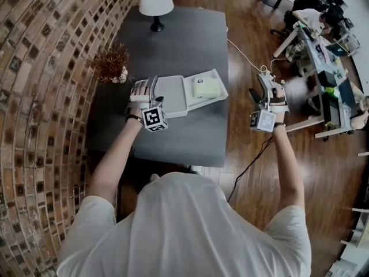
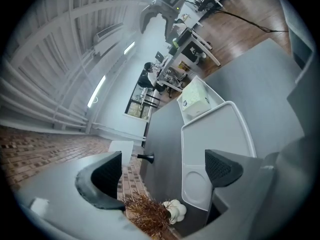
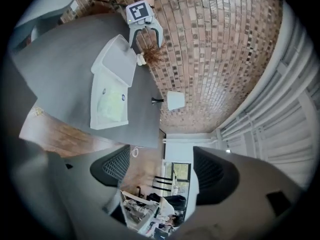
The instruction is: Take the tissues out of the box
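Observation:
A pale green tissue box (image 1: 206,88) lies in the right half of a white tray (image 1: 173,100) on the dark grey table. My left gripper (image 1: 149,84) hovers over the tray's bare left half, open, with nothing between its pads. In the left gripper view the tissue box (image 2: 197,98) sits beyond the tray (image 2: 220,134), ahead of the left gripper (image 2: 162,166). My right gripper (image 1: 262,86) hangs off the table's right side over the wooden floor; its jaws stand apart and hold nothing. In the right gripper view the right gripper (image 3: 161,171) is far from the tissue box (image 3: 111,104).
A white lamp (image 1: 156,2) stands at the table's far end. A dried brown plant (image 1: 110,62) sits by the brick wall (image 1: 40,68) left of the tray. A cable (image 1: 245,56) trails on the floor. Desks and a seated person (image 1: 314,19) are at the far right.

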### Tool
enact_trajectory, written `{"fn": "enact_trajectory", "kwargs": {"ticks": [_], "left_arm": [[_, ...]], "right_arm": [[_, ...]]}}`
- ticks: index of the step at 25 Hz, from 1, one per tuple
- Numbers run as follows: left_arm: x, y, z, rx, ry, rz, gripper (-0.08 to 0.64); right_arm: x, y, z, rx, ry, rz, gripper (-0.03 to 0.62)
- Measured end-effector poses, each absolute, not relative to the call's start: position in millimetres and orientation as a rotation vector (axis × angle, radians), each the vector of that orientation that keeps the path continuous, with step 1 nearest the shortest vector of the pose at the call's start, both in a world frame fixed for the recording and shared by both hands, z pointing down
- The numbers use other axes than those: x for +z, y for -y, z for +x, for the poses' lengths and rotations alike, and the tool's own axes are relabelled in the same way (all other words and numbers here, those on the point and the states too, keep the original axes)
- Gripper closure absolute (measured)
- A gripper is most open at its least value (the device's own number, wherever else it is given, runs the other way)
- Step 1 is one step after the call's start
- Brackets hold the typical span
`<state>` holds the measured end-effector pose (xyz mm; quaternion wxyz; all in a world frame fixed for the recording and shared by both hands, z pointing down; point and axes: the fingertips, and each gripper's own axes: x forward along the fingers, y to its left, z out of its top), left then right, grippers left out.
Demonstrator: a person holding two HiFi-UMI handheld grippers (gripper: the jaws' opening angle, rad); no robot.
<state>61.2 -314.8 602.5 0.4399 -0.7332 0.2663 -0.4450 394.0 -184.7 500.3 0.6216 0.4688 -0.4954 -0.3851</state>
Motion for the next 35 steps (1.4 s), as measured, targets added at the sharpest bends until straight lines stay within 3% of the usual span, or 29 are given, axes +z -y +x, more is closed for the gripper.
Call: {"fn": "enact_trajectory", "kwargs": {"ticks": [11,35], "left_arm": [[604.2,310.3,44.0,-1.108,-0.648,-1.892,0.038],[594.1,284.3,29.7,-0.974,-0.78,-2.277,0.039]], "right_arm": [[571.4,205.9,394.4,-0.536,1.497,1.023,0.181],[631.9,246.9,350.0,-0.09,1.857,0.745,0.181]]}}
